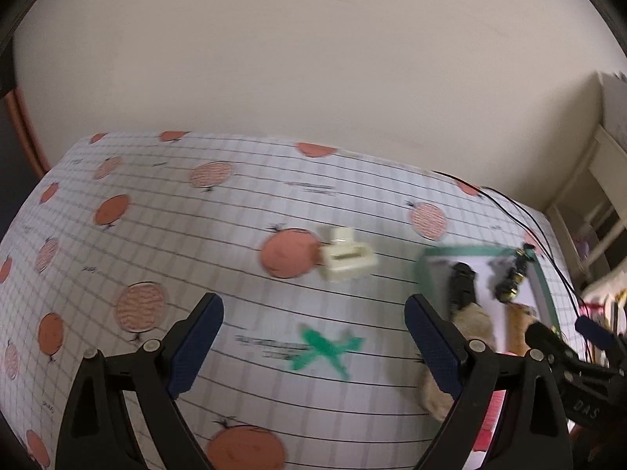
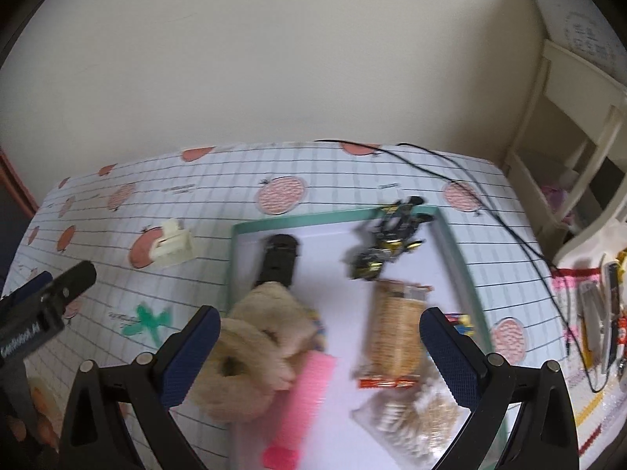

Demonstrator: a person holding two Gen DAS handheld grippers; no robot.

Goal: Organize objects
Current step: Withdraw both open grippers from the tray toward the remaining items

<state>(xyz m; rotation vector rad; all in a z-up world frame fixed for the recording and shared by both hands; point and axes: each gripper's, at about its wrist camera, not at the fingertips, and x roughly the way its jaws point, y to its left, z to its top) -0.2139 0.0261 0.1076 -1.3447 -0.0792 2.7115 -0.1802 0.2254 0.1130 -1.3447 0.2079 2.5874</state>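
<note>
Left wrist view: left gripper (image 1: 313, 321) spread wide and empty above a green X mark (image 1: 327, 350), cream plastic piece (image 1: 347, 260) alone on the tablecloth (image 1: 156, 235) beyond, green-rimmed tray (image 1: 454, 251) cut off at right. Right wrist view only: right gripper (image 2: 319, 338) likewise released, over the full tray (image 2: 454, 250) holding plush toy (image 2: 254, 344), pink comb (image 2: 303, 395), cracker pack (image 2: 395, 333), toy vehicle (image 2: 388, 243), black object (image 2: 279, 260); cream piece (image 2: 172, 248) outside, left of it.

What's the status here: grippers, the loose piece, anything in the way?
Left gripper open, empty. Right gripper open, empty, over the tray. Cream block on the tablecloth, outside the tray. Nothing between left gripper and block.
</note>
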